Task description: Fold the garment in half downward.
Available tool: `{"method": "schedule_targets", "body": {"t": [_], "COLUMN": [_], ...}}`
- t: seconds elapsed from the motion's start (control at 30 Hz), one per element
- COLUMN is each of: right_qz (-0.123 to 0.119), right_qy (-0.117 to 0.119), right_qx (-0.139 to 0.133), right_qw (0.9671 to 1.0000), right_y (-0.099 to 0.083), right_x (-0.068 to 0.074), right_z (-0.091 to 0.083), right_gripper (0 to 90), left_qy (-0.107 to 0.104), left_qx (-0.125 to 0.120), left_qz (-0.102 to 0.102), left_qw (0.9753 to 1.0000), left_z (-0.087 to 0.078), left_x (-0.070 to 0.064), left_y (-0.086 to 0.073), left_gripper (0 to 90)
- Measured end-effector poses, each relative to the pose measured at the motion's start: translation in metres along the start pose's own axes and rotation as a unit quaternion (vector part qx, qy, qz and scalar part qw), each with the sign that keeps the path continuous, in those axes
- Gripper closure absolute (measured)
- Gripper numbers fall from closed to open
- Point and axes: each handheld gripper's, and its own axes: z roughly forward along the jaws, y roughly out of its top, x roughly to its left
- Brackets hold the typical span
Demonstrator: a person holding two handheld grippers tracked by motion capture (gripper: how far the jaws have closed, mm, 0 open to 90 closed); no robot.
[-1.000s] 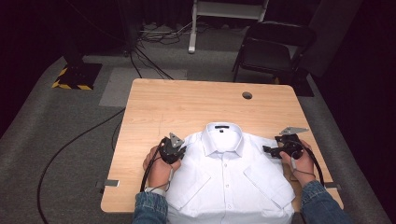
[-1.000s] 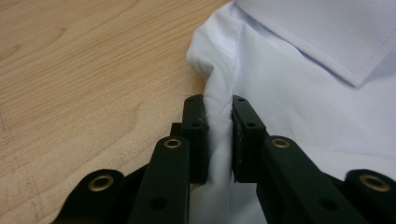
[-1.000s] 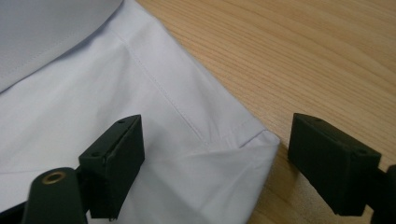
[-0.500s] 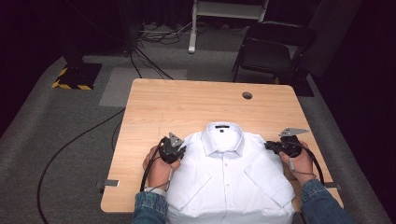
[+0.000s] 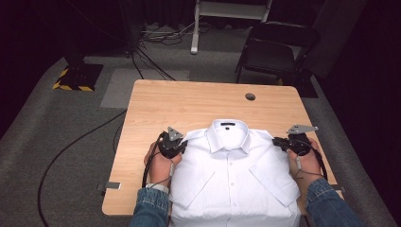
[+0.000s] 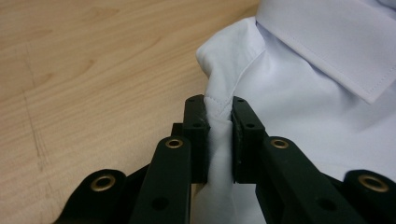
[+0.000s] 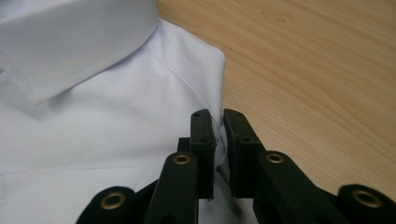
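A white short-sleeved button shirt (image 5: pixel 232 176) lies face up on the wooden table (image 5: pixel 189 104), collar toward the far edge. My left gripper (image 5: pixel 182 143) is shut on the shirt's left shoulder edge, and the pinched fold of white cloth (image 6: pixel 218 116) stands up between its jaws. At the other shoulder, my right gripper (image 5: pixel 275 141) is shut on the seam edge (image 7: pixel 219 125). The collar (image 6: pixel 336 51) lies just past each gripper (image 7: pixel 70 42).
A round cable hole (image 5: pixel 250 96) sits in the table's far right part. A black chair (image 5: pixel 274 52) stands beyond the table on the grey carpet. Cables (image 5: pixel 80 146) trail over the floor at the left. The shirt's hem hangs over the near table edge.
The right gripper has moved a little left and forward onto the shirt's shoulder. The left gripper stays at the other shoulder.
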Motion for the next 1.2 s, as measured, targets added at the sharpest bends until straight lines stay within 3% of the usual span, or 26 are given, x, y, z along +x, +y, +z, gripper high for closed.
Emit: {"method": "schedule_targets", "body": {"t": [0.1, 0.47, 0.63, 0.77, 1.2], "right_qz": [0.002, 0.004, 0.007, 0.004, 0.004], "right_qy": [-0.002, -0.010, -0.019, -0.028, -0.051], "right_qx": [-0.015, -0.029, -0.036, -0.038, -0.058], "right_qw": [0.9999, 0.9995, 0.9991, 0.9989, 0.9970], "right_y": [0.006, 0.034, 0.048, 0.060, 0.102], "right_x": [-0.005, -0.022, -0.030, -0.033, -0.050], "right_z": [-0.006, -0.012, -0.014, -0.014, -0.021], "right_gripper": [82.6, 82.7, 82.7, 82.7, 82.7], "left_qy": [0.000, 0.011, 0.014, 0.023, 0.040], "left_qx": [-0.007, -0.016, -0.015, -0.016, -0.030], "left_qz": [0.001, 0.011, 0.004, 0.017, 0.031], "left_qw": [1.0000, 0.9998, 0.9998, 0.9995, 0.9982], "left_z": [0.001, 0.004, 0.009, 0.010, 0.013], "left_x": [0.003, 0.018, 0.026, 0.029, 0.042], "left_y": [0.010, 0.043, 0.058, 0.070, 0.113], "left_gripper": [79.1, 79.0, 79.1, 79.5, 79.5]}}
